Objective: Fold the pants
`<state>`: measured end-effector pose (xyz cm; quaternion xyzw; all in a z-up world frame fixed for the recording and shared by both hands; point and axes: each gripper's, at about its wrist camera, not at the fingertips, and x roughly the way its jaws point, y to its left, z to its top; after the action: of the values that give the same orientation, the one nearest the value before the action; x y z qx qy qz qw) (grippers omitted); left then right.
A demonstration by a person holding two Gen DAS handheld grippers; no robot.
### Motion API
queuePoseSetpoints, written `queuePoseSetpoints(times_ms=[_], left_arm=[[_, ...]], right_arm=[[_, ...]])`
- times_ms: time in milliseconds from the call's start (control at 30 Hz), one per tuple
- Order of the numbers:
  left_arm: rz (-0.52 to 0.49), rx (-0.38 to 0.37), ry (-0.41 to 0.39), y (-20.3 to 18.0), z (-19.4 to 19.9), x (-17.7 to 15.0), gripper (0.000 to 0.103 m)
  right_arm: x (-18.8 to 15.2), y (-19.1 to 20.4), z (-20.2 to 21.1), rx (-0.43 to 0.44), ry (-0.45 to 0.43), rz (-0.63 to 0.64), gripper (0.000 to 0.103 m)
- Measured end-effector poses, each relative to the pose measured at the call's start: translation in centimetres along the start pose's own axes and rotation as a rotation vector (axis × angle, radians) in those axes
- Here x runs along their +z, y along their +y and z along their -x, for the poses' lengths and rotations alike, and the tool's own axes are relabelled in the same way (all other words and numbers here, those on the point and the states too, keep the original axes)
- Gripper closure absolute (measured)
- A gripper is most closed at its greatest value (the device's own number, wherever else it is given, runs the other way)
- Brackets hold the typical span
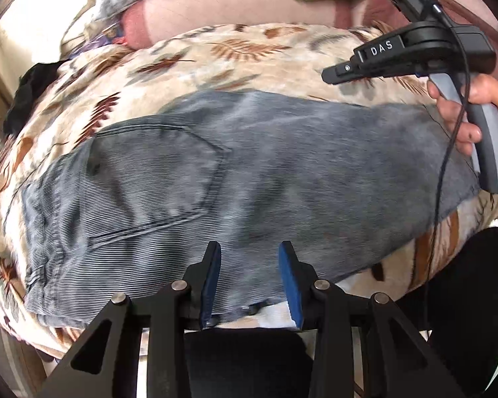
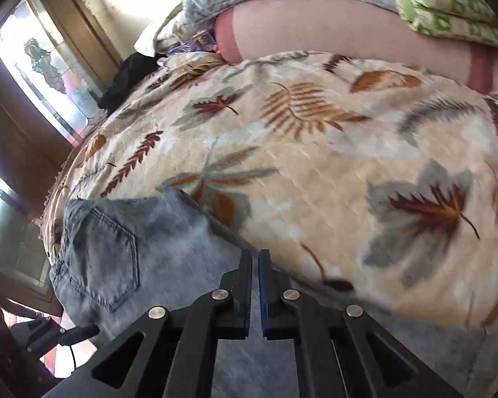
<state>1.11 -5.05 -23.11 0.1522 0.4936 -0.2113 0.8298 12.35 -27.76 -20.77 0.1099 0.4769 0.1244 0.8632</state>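
Note:
Grey corduroy pants (image 1: 232,172) lie folded flat on a leaf-patterned blanket (image 1: 249,53), back pocket upward and to the left. My left gripper (image 1: 250,245) hovers over the near edge of the pants, its blue pads apart with nothing pressed between them. My right gripper (image 1: 328,74), held by a hand (image 1: 464,122), is raised above the right end of the pants with its fingers together and no cloth in them. In the right wrist view, the right gripper (image 2: 255,253) is shut above the pants (image 2: 123,258), which lie to its lower left.
The blanket (image 2: 348,165) covers a bed. At the far side are a pink sheet (image 1: 232,6), a grey quilt and a green patterned pillow (image 2: 448,3). A black garment (image 1: 30,93) lies at the bed's left edge. A window (image 2: 43,76) is at the left.

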Motion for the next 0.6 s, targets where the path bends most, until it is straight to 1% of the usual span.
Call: queuePoseSetpoints(times_ms=[100, 167, 200, 267, 333, 433, 467, 533, 567, 600], left_arm=[[-0.029, -0.003, 0.032, -1.0, -0.8, 0.0, 0.066], [-0.035, 0.004, 0.068, -1.5, -1.3, -0.4, 0.066], [-0.038, 0.003, 0.074, -1.5, -1.5, -0.7, 0.066], [-0.055, 0.01, 0.075, -1.6, -1.5, -1.0, 0.066], [-0.063, 0.016, 0.079, -1.8, -1.2, -1.1, 0.066], [-0.053, 0.004, 0.079, -1.3, -0.8, -0.9, 0.066], [-0.047, 0.007, 0.068, -0.7, -0.3, -0.7, 0.066], [-0.031, 0.029, 0.021, 0.6, 0.9, -0.5, 0.066], [-0.018, 0.048, -0.003, 1.6, 1.6, -0.3, 0.066], [-0.002, 0.074, -0.025, 2.8, 2.2, -0.1, 0.066]], right_arm=[[-1.5, -0.2, -0.3, -0.022, 0.034, -0.011, 0.098], [-2.2, -0.5, -1.1, -0.042, 0.067, -0.016, 0.098], [-2.5, -0.6, -1.9, -0.055, 0.092, -0.021, 0.098], [-3.0, -0.7, -3.3, -0.108, 0.117, -0.015, 0.098], [-2.8, -0.5, -3.9, -0.145, 0.091, -0.007, 0.101], [-1.9, -0.9, -3.8, -0.207, 0.046, -0.032, 0.101], [-1.8, -1.2, -3.8, -0.205, 0.047, -0.047, 0.101], [-2.1, -1.9, -2.6, -0.152, 0.028, -0.09, 0.099], [-2.4, -2.1, -1.8, -0.143, 0.008, -0.091, 0.098], [-2.7, -2.3, -0.8, -0.157, -0.005, -0.083, 0.098]])
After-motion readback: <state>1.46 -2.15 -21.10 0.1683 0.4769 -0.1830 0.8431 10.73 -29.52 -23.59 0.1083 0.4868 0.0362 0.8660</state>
